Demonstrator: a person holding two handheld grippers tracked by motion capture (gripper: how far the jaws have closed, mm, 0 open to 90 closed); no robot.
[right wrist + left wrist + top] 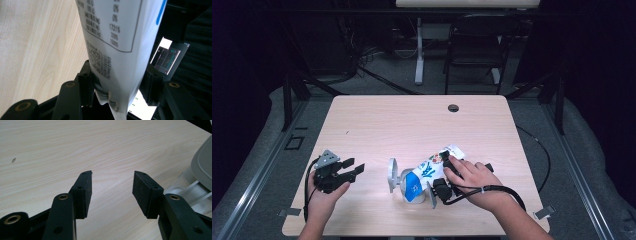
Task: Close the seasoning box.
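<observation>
Two grippers are seen over the counter (362, 120). The right gripper (447, 172) has its jaws closed on a white-and-blue pouch (427, 172), which is tilted over a clear lidded container (404, 182) near the counter's front edge. The left gripper (352, 167) is held apart to the side, jaws wide and empty. The pouch is judged light, soft and crinkly, likely to buckle or slip, so it is best taken by its flat sealed edge, as in the right gripper view (115, 75). Its opening cannot be made out, and its contents and the container's inside are hidden.
</observation>
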